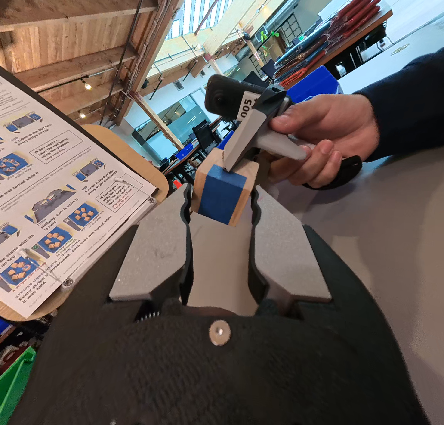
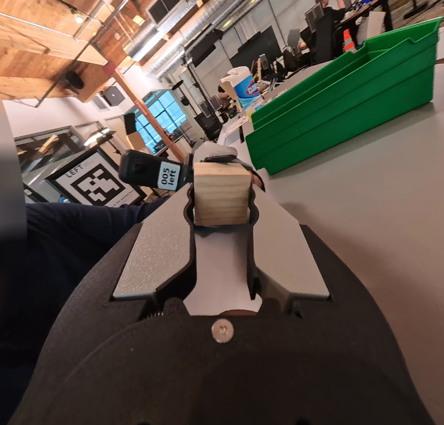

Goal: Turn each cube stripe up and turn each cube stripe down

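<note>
The grey table carries stacked green bins to one side; an instruction sheet stands on a board beside it. Above the tabletop, the left gripper and the right gripper meet on one wooden cube, each clamped on a different pair of faces. Its blue stripe faces the left camera. This looks like a mid-air handover to turn the cube. Next, one gripper should let go so the other can rotate it

wrist cams face each other, close, sharing cube.
</note>
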